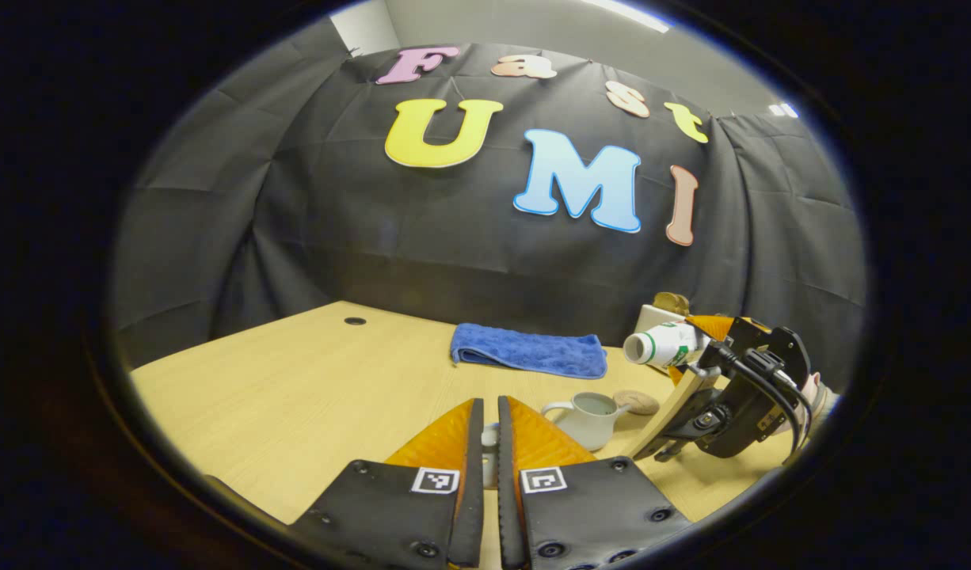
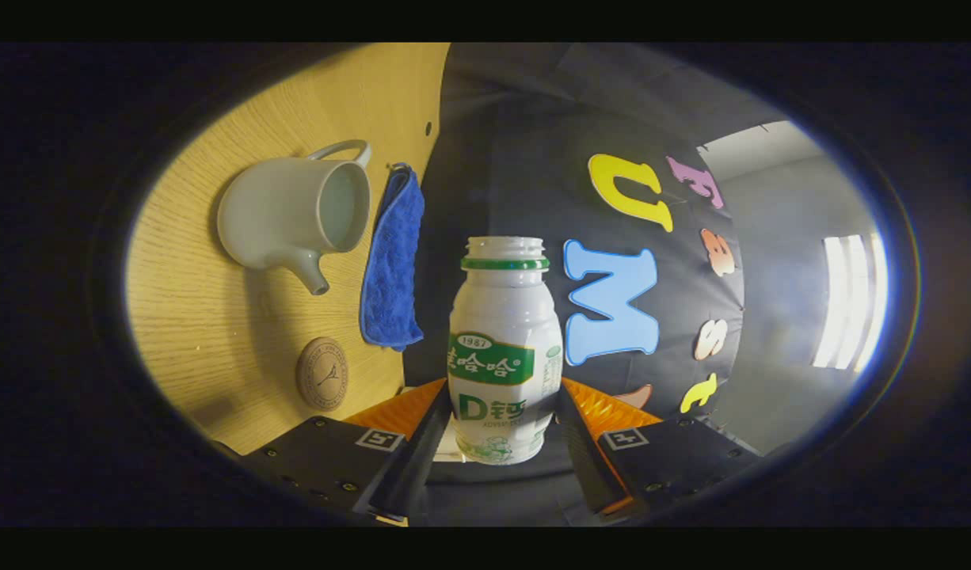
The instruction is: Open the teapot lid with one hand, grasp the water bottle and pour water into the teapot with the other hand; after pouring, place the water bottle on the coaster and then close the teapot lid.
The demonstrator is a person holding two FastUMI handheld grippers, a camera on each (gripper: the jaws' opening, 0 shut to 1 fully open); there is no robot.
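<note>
One teapot [image 2: 295, 214] stands lidless on the table [image 1: 295, 388], beside one coaster [image 2: 322, 374] and one blue cloth [image 2: 390, 261]. Right gripper [image 2: 501, 419] clamps one uncapped water bottle [image 2: 503, 348], tipped sideways above them. Left gripper [image 1: 490, 443]: fingers nearly closed around a small pale object, unidentifiable.

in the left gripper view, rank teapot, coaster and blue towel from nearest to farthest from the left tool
1. Teapot, lid off, just ahead and right of the left tool.
2. Coaster, slightly beyond the teapot, further right.
3. Blue towel, farthest, folded near the table's back edge.
</note>
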